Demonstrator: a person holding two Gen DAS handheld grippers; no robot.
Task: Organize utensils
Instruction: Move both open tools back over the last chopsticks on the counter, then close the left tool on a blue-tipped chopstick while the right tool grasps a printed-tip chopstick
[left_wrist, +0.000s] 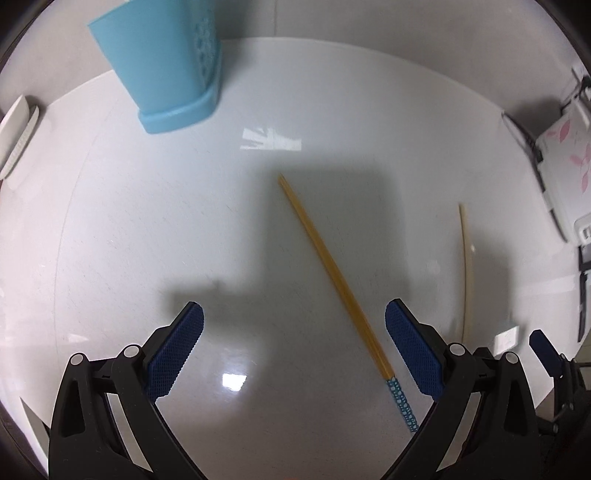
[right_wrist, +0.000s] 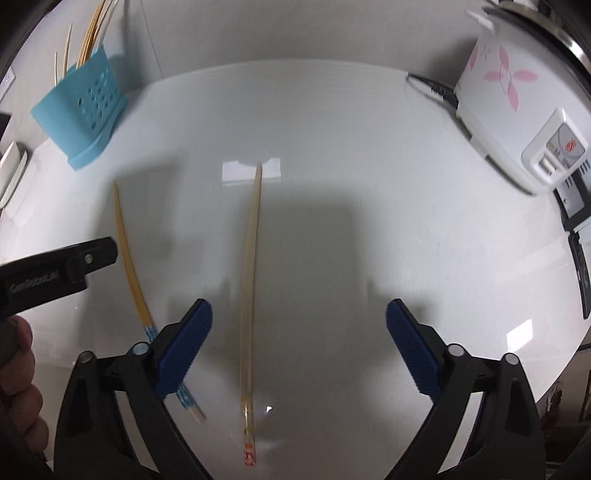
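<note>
A yellow chopstick with a blue patterned end (left_wrist: 334, 278) lies on the white table, running between the fingers of my open, empty left gripper (left_wrist: 293, 350). It also shows in the right wrist view (right_wrist: 131, 258). A pale cream chopstick with a red-marked end (right_wrist: 249, 302) lies between the fingers of my open, empty right gripper (right_wrist: 299, 350); it also shows in the left wrist view (left_wrist: 468, 273). A blue utensil holder (left_wrist: 166, 70) stands at the far left; the right wrist view shows the holder (right_wrist: 83, 107) with several chopsticks in it.
A white rice cooker with pink flowers (right_wrist: 509, 103) stands at the far right, also in the left wrist view (left_wrist: 565, 162). A white object (left_wrist: 16, 136) sits at the table's left edge. The left gripper's body (right_wrist: 55, 269) shows at the left.
</note>
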